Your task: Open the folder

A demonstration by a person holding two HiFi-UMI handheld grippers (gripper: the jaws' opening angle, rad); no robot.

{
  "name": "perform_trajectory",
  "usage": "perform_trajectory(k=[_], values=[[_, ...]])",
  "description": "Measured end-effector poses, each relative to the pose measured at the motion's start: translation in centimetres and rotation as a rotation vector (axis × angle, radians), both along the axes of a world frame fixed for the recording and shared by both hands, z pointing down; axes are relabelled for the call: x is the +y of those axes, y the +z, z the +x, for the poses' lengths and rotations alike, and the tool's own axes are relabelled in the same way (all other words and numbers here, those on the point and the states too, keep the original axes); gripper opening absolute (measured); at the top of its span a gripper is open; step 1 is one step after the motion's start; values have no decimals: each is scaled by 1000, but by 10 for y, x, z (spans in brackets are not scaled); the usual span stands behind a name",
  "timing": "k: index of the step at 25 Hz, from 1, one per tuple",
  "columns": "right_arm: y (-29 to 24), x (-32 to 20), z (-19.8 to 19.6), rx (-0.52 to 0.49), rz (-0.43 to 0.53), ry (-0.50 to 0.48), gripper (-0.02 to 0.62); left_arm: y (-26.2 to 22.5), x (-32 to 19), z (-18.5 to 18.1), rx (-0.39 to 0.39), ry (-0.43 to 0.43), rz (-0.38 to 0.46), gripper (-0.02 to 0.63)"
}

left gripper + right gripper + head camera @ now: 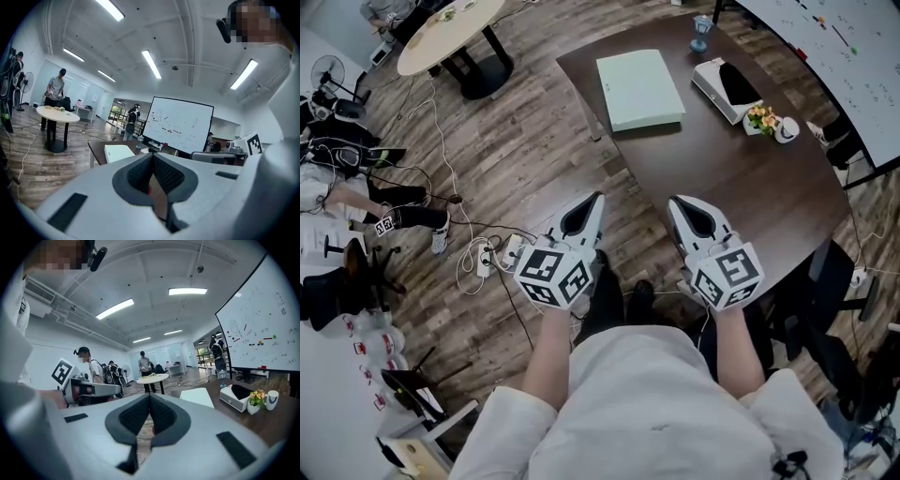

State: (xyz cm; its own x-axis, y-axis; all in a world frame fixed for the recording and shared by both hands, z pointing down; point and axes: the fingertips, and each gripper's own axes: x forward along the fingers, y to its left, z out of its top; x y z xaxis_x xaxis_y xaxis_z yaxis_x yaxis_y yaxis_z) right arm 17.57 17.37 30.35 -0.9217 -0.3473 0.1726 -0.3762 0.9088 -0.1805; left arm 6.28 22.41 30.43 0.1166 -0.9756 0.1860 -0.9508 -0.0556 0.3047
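Head view: folder (639, 89) beyond right claw (675, 201)

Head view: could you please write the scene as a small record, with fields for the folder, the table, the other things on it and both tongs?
folder: pale green, closed, lying flat on the far part of the table
table: dark brown, standing on a wooden floor
other things on table: white box with a black item on it, flower pot, white mug, blue glass
left tongs: shut, empty, apart from the folder
right tongs: shut, empty, apart from the folder
task state: folder not yet touched
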Motion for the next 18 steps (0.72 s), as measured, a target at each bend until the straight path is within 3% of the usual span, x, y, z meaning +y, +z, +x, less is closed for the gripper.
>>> perform_trajectory(k=[12,14,18], values=[[-5,-19,-64,23,7,2,65,-2,-22,-60,-31,2,25,9],[-6,-23,-80,31,10,-10,94,-4,-30,-72,-35,26,28,60],[-8,-35,-112,50,29,-21,174,-6,-51,-95,-43,68,35,94]])
